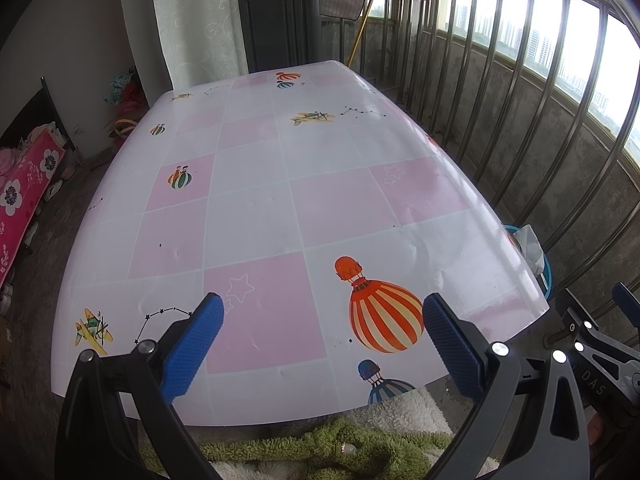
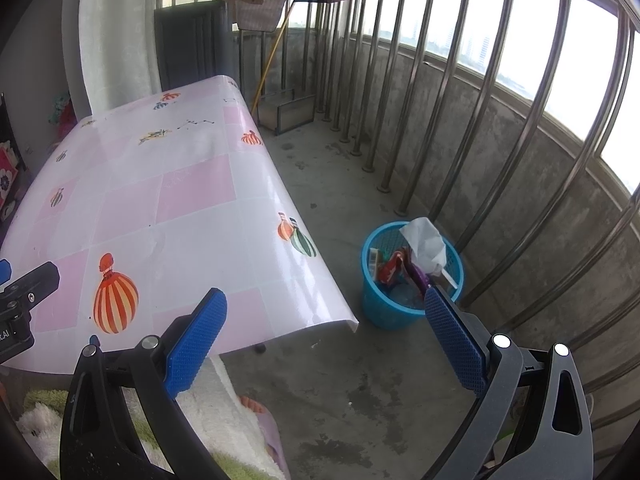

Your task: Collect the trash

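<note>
A blue mesh trash basket (image 2: pixel 378 304) stands on the concrete floor right of the table, holding a white crumpled tissue (image 2: pixel 426 246), red and purple wrappers (image 2: pixel 394 270) and other scraps. In the left wrist view only its rim (image 1: pixel 547 276) and the tissue (image 1: pixel 530 244) peek past the table's right edge. My left gripper (image 1: pixel 322 338) is open over the table's near edge, nothing between its blue pads. My right gripper (image 2: pixel 326 338) is open too, held above the table corner and floor, short of the basket.
The table (image 1: pixel 256 216) carries a glossy pink-and-white cloth with balloon prints. Steel railing bars (image 2: pixel 472 120) and a low concrete wall run along the right. A white and green fluffy garment (image 1: pixel 320 440) lies below the near edge. A bed with pink bedding (image 1: pixel 20 192) is at far left.
</note>
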### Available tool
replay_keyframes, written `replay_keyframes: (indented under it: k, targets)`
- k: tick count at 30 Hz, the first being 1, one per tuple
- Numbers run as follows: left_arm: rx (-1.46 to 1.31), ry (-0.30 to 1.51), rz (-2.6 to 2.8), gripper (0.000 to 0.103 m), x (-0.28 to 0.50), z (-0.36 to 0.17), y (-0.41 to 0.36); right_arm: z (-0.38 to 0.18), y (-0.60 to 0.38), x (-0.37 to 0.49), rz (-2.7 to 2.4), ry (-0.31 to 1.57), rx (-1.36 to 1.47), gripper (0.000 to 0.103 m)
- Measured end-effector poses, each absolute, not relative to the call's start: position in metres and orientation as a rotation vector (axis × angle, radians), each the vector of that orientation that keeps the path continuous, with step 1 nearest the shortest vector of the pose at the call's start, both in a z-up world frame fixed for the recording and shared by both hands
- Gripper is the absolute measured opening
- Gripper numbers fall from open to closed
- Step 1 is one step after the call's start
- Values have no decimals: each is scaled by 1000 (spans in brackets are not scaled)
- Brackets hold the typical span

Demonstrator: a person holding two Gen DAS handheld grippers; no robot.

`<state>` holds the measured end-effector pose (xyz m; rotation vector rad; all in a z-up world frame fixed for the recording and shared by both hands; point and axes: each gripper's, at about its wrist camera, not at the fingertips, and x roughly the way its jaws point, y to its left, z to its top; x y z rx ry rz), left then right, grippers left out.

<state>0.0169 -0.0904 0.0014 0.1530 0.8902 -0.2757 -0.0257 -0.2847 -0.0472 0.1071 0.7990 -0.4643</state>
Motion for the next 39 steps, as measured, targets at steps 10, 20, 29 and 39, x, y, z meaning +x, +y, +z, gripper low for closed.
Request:
replay_keyframes:
  k: [10, 20, 29, 39]
  targets:
    - [151, 893, -275, 97, 17, 1, -89, -47, -285, -26, -464, 800, 108, 95]
    - [150, 892, -275, 97, 17, 0, -89, -47, -285, -25, -464, 800, 109, 95]
    - [149, 890, -274, 97, 17, -2, -88, -47, -284, -25, -465, 800, 111, 95]
    - [147, 893, -273, 97, 17, -2, -88, -47, -285, -25, -465, 799, 111, 95]
